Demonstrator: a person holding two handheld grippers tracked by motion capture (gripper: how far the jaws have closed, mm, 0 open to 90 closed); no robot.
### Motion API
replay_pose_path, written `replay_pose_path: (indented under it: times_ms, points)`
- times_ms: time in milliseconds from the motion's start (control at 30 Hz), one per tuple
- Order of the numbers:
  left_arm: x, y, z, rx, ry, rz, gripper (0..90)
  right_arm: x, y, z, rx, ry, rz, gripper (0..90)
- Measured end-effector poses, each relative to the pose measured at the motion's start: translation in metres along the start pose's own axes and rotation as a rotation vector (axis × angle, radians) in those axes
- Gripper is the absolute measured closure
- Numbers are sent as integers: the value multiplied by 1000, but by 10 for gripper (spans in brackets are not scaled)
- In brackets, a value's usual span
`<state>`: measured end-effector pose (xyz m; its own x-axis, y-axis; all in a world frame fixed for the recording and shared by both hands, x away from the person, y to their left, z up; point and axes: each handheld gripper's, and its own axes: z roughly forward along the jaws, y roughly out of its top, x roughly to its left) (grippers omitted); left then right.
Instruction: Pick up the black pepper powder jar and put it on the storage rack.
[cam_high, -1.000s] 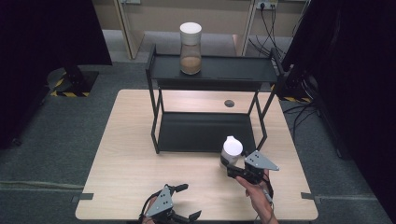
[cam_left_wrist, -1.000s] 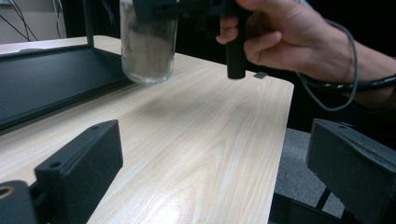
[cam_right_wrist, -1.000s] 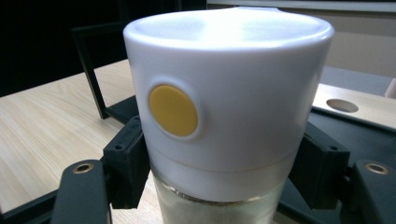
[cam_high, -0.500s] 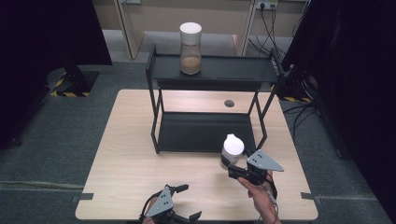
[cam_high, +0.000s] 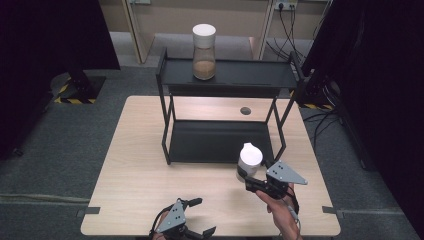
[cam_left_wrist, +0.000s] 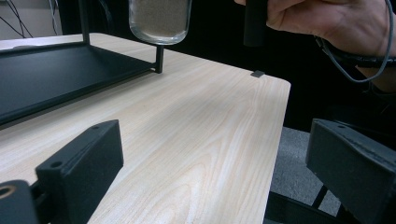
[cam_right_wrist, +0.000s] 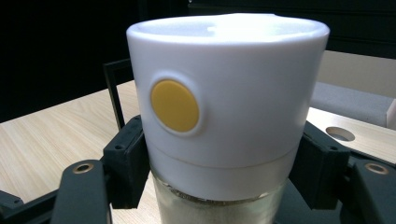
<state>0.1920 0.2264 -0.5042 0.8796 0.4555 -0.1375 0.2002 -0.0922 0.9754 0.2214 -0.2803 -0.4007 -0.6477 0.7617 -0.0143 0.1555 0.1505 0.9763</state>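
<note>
A glass jar (cam_high: 248, 161) with a white lid stands upright in my right gripper (cam_high: 246, 176), which is shut on the glass just below the lid. In the right gripper view the lid (cam_right_wrist: 224, 93) has a round yellow button (cam_right_wrist: 175, 105), and a black jaw presses on each side. The left gripper view shows the jar's bottom (cam_left_wrist: 159, 21) hanging off the table, with pale grains inside. My left gripper (cam_high: 198, 218) rests open at the table's near edge with nothing between its jaws. A second white-lidded jar (cam_high: 204, 52) with brown contents stands on the black rack's top shelf (cam_high: 250, 75).
The black two-level rack stands mid-table, its lower shelf (cam_high: 215, 142) bare, and its right front leg (cam_high: 278, 145) is just behind the held jar. The wooden table (cam_high: 140, 165) has a round hole (cam_high: 245, 110) behind the rack. Dark partitions stand to both sides.
My right gripper has lifted the jar a little and eased it toward the rack. The left gripper has stayed where it was.
</note>
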Motion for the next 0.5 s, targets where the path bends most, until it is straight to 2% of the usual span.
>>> replay_pose_path:
  times_ms: [500]
  points:
    - [0,0,1,6,-5,-13,44,1,0,0,8,-2,-2,306]
